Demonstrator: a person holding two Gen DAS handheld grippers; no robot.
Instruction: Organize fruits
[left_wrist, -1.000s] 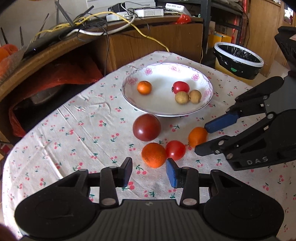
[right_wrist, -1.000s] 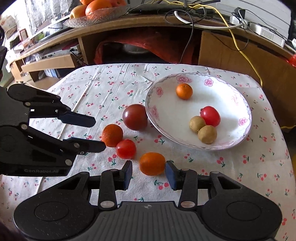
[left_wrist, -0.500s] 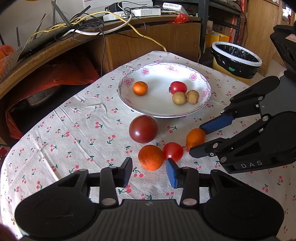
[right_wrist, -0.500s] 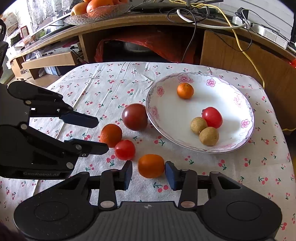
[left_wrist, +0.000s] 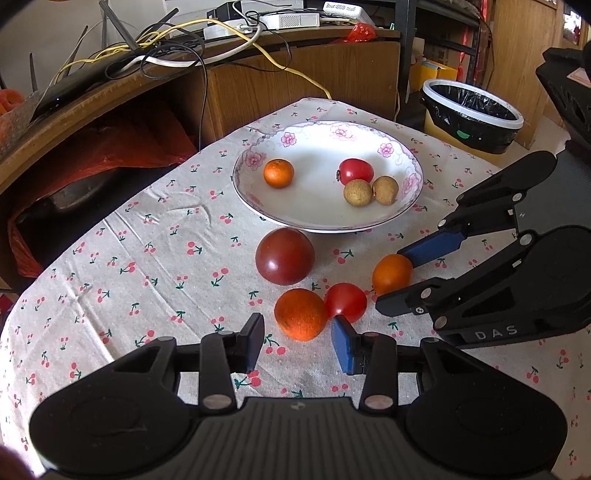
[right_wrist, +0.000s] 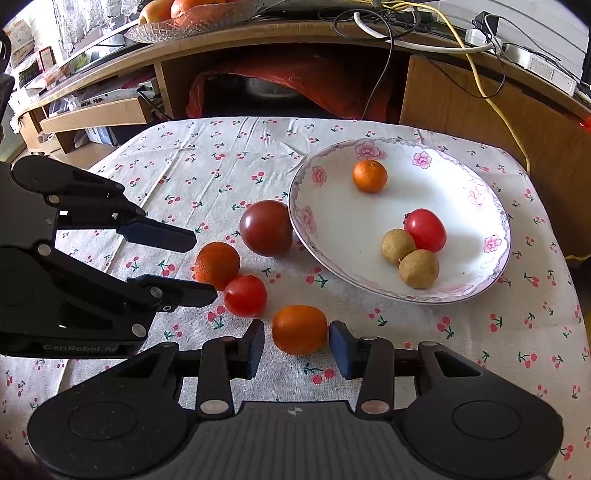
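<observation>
Orange kumquat (right_wrist: 299, 328) between open right claw (right_wrist: 295, 349) fingers

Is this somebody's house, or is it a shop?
Most likely a room in someone's home. A cherry-print tablecloth covers the table, a white flower-rimmed plate holds fruit, a wooden desk behind carries tangled cables and network boxes, and a black-lined waste bin stands nearby.

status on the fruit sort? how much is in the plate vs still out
Done: four pieces sit in the plate. In hand: nothing gripped; the right hand-held gripper, open, straddles the smooth orange fruit, and the left hand-held gripper, open, frames the rough orange. Left: those two, the small tomato and the dark tomato.
</observation>
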